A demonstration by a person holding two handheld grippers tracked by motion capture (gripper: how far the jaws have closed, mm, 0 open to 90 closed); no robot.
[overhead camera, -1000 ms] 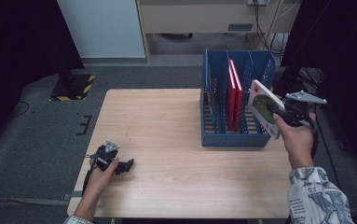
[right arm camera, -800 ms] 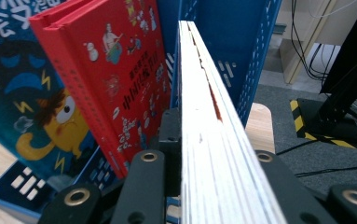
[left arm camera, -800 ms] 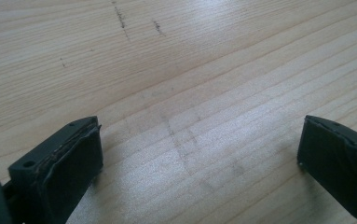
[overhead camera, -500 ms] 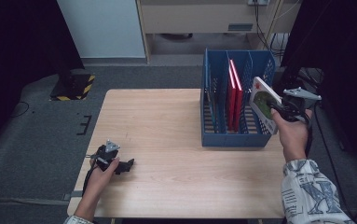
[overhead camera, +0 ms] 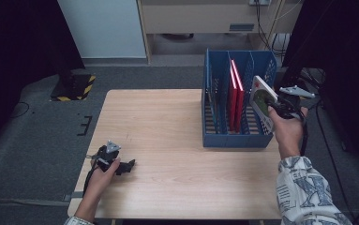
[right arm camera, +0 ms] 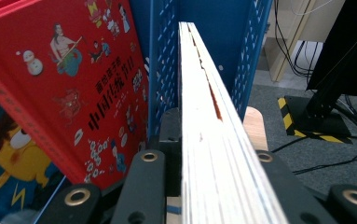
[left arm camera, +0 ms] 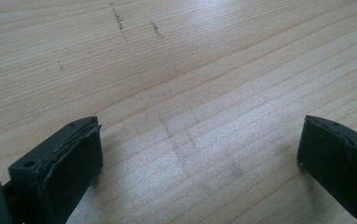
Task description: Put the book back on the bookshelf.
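right gripper (overhead camera: 280,107) clamps a book (overhead camera: 263,101) beside the blue rack (overhead camera: 235,139) (red books inside).

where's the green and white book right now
In the high view the book is clamped in the right gripper at the rack's right end, tilted above its rightmost slot, right of the red books.

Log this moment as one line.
left gripper: open, resting on table | right gripper: shut on book, at right end of blue rack | red books: in rack
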